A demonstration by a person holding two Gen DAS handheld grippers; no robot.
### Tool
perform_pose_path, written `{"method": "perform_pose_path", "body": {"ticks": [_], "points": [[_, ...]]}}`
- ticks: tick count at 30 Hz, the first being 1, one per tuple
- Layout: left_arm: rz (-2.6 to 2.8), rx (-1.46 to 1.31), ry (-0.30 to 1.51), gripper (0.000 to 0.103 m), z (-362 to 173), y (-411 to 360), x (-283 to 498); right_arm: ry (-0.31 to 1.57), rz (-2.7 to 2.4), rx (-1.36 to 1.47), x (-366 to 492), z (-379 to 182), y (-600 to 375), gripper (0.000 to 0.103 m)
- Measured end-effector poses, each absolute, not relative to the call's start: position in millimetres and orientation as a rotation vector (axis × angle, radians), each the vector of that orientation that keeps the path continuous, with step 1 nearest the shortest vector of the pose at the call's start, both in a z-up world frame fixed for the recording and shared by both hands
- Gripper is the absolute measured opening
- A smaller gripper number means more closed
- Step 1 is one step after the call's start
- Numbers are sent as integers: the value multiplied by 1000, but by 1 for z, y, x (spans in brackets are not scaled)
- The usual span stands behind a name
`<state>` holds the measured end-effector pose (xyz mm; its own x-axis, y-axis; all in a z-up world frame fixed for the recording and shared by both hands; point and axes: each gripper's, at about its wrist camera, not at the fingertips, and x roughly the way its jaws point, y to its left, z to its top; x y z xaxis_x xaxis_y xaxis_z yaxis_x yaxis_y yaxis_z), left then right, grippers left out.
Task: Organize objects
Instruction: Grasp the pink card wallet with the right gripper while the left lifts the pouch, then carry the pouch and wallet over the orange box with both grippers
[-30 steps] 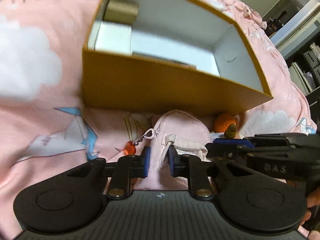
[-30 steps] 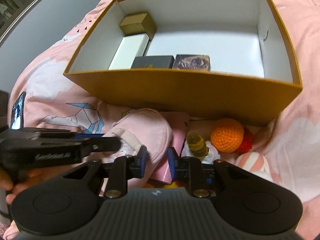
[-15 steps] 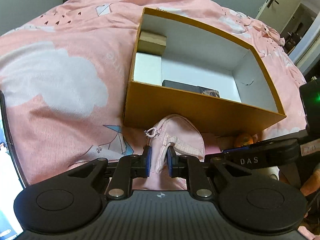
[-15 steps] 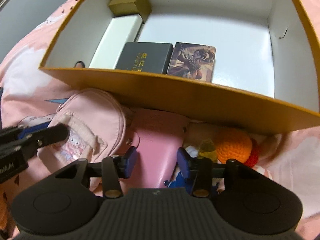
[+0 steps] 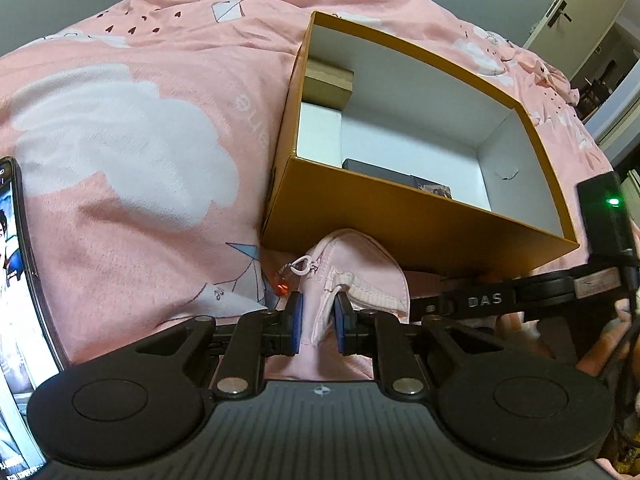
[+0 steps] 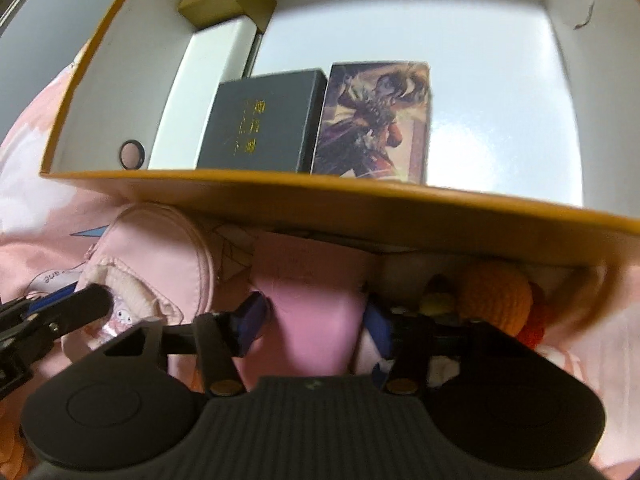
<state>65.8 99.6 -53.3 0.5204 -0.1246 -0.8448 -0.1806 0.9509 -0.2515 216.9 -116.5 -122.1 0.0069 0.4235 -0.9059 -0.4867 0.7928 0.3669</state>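
Pink pouch [image 5: 352, 268] fabric is pinched in the nearly shut left gripper [image 5: 316, 322], against the orange box [image 5: 400, 216]'s near wall on the bed. The right gripper [image 6: 312, 328] has just been closing around a pink case [image 6: 316, 312]; contact unclear. Thin fabric could slip. Four small boxes sit inside.

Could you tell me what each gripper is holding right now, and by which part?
Left gripper pinches the pale pink fabric zip pouch by its near edge. Right gripper, jaws just closing, straddles a flat pink case; grip unclear.
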Motion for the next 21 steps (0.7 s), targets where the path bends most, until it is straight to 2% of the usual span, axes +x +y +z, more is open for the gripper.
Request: {"method": "perform_pose_path", "body": {"ticks": [1,3,5,14,21], "points": [[35,-328,1028,18,-53,99,65,1388,717,-43,216,-119,-120,41],[35,-326,1030,18,-53,99,65,1380,734,-4,215,-111,-127,29],[39,-326,1034,18,-54,100,65,1378,773,56,213,-103,-132,26],[23,-312,1023,18,-48,97,61,1400,777,116,200,-105,-130,23],[-79,-280,945,18,-13,79,48,1297,809,17,176,-51,-155,19]]}}
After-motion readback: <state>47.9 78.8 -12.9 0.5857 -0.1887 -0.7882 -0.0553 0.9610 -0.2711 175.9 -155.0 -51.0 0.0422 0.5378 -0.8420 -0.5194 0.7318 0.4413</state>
